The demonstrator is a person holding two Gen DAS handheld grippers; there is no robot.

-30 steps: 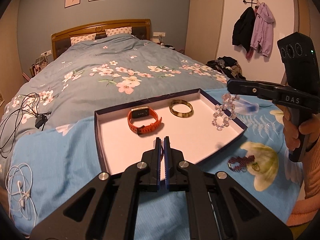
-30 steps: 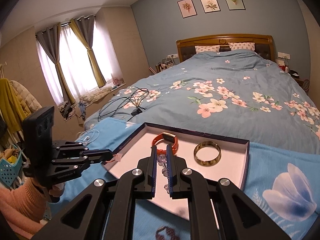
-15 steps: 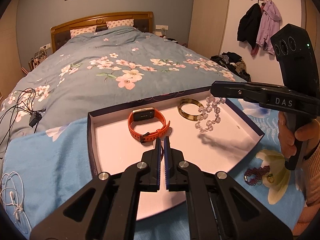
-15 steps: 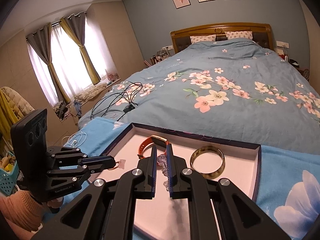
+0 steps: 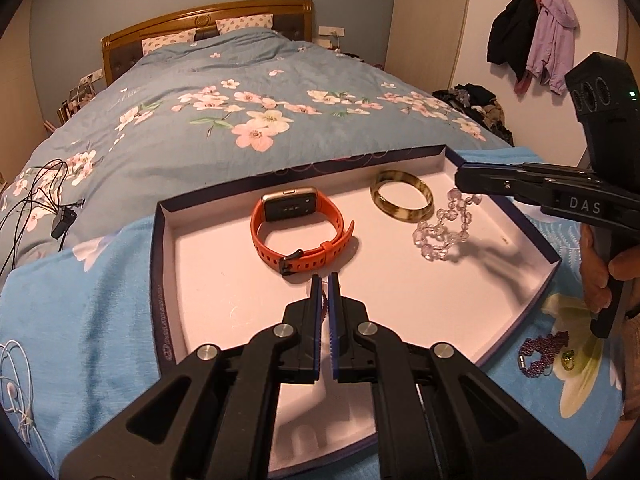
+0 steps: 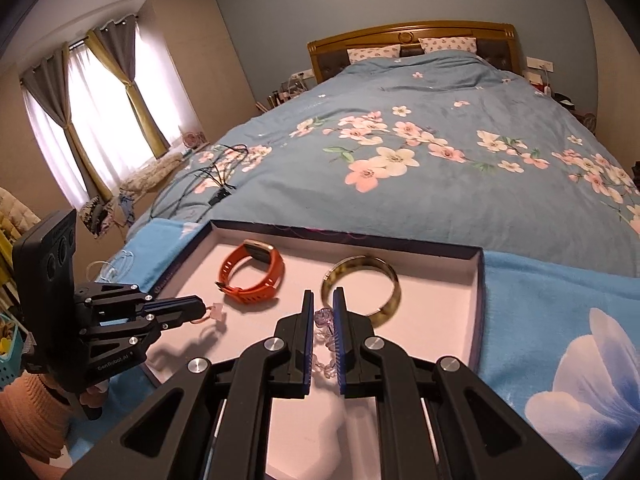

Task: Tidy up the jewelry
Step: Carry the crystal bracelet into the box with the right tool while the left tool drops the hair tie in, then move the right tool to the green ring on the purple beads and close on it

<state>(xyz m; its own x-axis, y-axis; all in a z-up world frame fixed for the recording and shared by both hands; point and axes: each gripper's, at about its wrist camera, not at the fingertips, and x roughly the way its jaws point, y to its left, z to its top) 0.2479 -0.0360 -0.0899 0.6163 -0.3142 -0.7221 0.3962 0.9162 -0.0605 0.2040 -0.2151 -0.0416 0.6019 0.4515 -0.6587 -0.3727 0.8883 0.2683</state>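
Curtained windows (image 6: 100, 120) are glowing at far left, cables (image 5: 36, 200) are lying on the floral bed (image 5: 240, 120), and coats (image 5: 532, 36) are hanging far right. The white tray (image 5: 224, 300) is sitting near, holding an orange watch (image 5: 300, 232) and bangle (image 5: 402, 196). The left gripper (image 5: 325, 286) is pinching a small pink item (image 6: 216, 312); the right gripper (image 6: 322, 300) is pinching a clear bead bracelet (image 5: 444, 228) over the tray's right side.

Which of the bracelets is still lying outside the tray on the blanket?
The purple beaded bracelet, lying on the blue blanket past the tray edge. The orange watch band and amber bangle lie inside; the clear bead bracelet hangs from the right gripper.
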